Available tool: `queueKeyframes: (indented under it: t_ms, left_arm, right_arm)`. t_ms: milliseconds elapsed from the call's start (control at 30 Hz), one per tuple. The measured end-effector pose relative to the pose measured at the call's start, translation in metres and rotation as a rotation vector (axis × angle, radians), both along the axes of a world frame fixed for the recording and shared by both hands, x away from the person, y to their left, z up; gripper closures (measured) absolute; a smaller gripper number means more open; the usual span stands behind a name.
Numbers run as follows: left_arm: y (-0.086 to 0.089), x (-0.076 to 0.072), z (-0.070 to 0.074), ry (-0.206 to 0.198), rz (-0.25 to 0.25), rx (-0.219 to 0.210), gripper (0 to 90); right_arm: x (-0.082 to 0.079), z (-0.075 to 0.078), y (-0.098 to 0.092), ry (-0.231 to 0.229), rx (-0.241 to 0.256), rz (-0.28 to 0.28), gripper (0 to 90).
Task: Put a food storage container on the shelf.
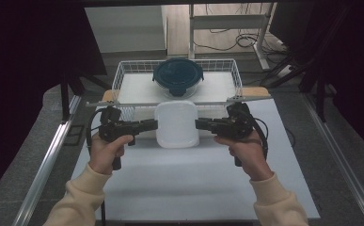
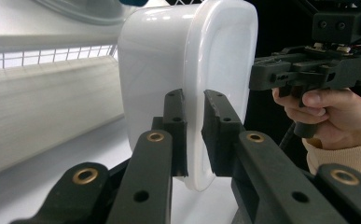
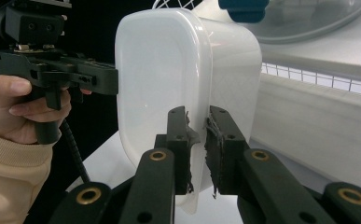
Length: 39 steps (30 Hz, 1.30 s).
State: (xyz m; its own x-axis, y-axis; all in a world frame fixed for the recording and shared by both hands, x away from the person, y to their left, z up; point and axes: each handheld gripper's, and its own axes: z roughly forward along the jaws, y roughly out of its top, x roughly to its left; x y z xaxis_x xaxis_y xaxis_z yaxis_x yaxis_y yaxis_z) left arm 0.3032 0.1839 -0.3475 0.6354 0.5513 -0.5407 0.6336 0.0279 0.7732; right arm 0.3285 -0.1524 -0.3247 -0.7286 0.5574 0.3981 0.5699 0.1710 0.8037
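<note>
The white lidded container point(image 1: 177, 124) hangs between the left gripper point(image 1: 154, 124) and right gripper point(image 1: 199, 124), each pinching its rim, with both hands level.

The high view is dim at its sides, nearly black, with even light on the table point(image 1: 189, 174) from overhead, it seems; soft shadows lie under the forearms. In both gripper views the white box point(image 2: 169, 70) glares, the near jaws are slightly blurred, and backgrounds go dark.
</note>
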Motion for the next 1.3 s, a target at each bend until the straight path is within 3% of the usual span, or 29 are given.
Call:
queueKeyframes:
  t_ms: [400, 833, 1067, 1300]
  left_arm:
    - [0.005, 0.006, 0.021, -0.038, 0.018, 0.001, 80.2]
    - [0.013, 0.023, 0.06, -0.084, 0.013, 0.029, 80.2]
    - [0.016, 0.036, 0.074, -0.078, 0.017, -0.005, 80.1]
    - [0.017, 0.047, 0.087, -0.086, 0.026, 0.003, 79.9]
  right_arm:
    - [0.009, 0.02, 0.006, -0.027, -0.004, 0.001, 79.6]
    - [0.022, 0.055, 0.015, -0.073, -0.005, 0.0, 79.5]
    - [0.033, 0.074, 0.016, -0.077, 0.008, 0.001, 79.7]
    - [0.045, 0.089, 0.019, -0.085, -0.001, -0.003, 79.7]
